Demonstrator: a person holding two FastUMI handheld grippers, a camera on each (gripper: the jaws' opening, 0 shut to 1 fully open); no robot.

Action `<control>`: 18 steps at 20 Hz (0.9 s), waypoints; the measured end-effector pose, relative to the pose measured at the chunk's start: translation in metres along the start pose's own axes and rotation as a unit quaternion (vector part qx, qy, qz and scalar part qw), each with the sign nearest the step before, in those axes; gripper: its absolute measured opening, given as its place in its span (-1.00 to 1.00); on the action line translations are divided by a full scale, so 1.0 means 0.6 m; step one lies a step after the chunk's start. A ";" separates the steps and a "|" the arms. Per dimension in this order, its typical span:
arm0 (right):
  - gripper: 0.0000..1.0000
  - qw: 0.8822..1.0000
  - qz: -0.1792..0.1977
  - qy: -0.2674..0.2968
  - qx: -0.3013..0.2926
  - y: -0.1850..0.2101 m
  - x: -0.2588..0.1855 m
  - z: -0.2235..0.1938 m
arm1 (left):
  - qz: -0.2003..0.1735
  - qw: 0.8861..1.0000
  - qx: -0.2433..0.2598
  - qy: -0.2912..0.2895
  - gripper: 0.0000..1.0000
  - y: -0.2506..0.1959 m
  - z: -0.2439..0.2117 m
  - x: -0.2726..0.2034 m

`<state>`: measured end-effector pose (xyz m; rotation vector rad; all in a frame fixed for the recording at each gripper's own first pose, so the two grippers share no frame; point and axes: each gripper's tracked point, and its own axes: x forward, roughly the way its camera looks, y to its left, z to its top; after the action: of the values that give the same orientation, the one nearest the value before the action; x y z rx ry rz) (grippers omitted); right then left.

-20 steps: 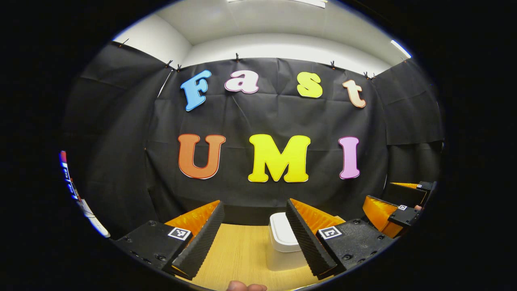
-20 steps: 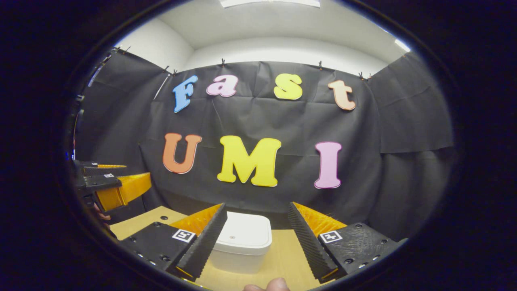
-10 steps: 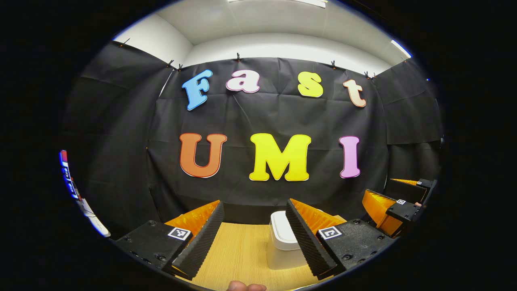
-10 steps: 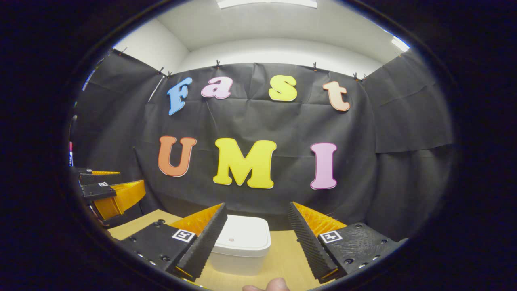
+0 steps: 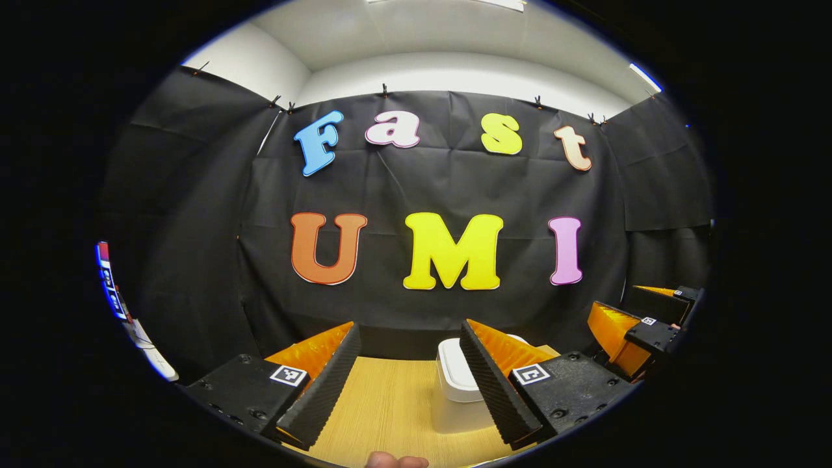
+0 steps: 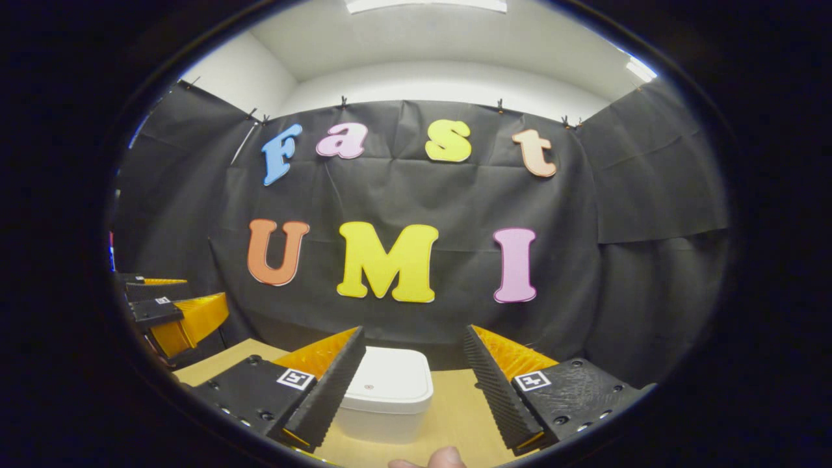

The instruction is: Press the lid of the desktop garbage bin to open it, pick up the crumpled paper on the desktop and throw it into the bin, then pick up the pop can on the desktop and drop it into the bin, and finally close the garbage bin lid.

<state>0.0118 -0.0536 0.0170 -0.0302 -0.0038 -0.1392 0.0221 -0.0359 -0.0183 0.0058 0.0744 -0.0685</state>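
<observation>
Ahead of your right gripper (image 6: 409,383), the bin (image 6: 387,403) (lid down) sits on the counter (image 6: 455,416); both grippers' jaws wide apart, holding nothing, left gripper (image 5: 409,383) included.

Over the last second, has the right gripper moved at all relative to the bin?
Yes, slightly. In the right gripper view the wall letters slid left and the white bin sits a little higher between the right gripper fingers, so it swung rightward.

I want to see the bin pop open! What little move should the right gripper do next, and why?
Probably ease the right gripper forward and down onto the bin's lid. The lid lies flat and shut, the white bin sits just ahead between its spread fingers, and nothing is held.
</observation>
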 end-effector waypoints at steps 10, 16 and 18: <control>0.91 1.000 0.002 0.005 -0.005 0.003 0.010 -0.003 | 0.002 1.000 -0.004 0.001 0.96 -0.001 -0.002 0.010; 0.91 1.000 0.005 0.007 -0.003 0.004 0.014 -0.004 | 0.001 1.000 -0.003 -0.001 0.96 -0.002 -0.001 0.013; 0.92 1.000 0.006 0.011 -0.001 0.004 0.015 -0.006 | 0.001 1.000 -0.003 0.000 0.96 -0.003 -0.003 0.015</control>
<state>0.0210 -0.0525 0.0133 -0.0312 0.0177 -0.1275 0.0310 -0.0383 -0.0207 -0.0001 0.0755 -0.0664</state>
